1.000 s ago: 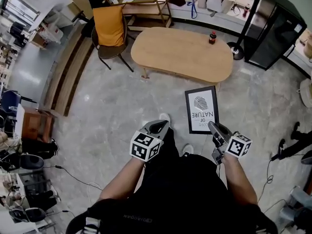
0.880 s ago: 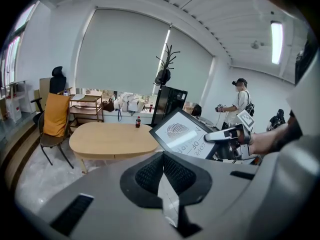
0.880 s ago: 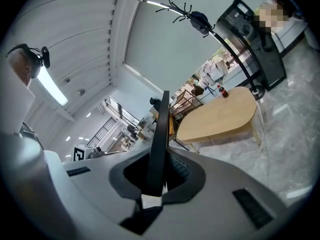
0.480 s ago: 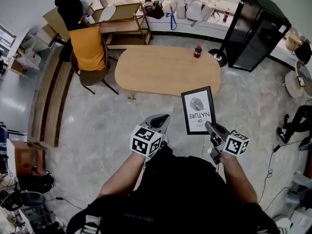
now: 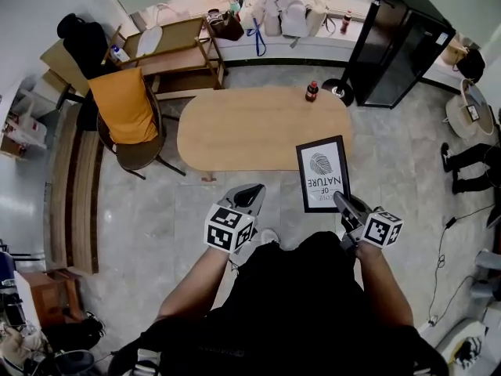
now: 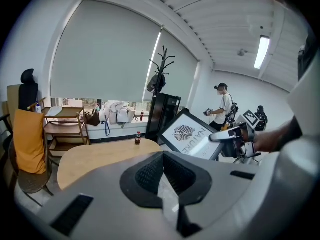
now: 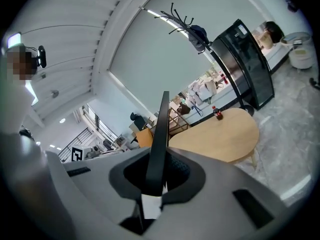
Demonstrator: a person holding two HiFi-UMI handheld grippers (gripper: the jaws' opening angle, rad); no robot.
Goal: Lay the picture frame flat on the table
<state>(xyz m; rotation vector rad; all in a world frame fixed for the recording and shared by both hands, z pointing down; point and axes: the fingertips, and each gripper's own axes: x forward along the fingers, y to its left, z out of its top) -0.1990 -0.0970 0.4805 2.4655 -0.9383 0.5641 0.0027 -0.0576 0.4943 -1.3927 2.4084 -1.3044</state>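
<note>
Pale grey, stone-patterned floor (image 5: 156, 202) fills the room. An oval wooden table (image 5: 250, 131) stands in the middle, with a small dark bottle (image 5: 311, 92) near its far edge. To its left is a chair (image 5: 141, 153) draped in orange cloth, with a wooden shelf unit (image 5: 176, 41) behind. A tall black cabinet (image 5: 395, 49) and a coat stand (image 6: 161, 69) stand before a wide pale blind (image 6: 105, 54). A strip light (image 6: 261, 51) glows on the white ceiling.

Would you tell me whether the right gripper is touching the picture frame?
Touching: the right gripper view shows the picture frame clamped edge-on in the right gripper.
</note>
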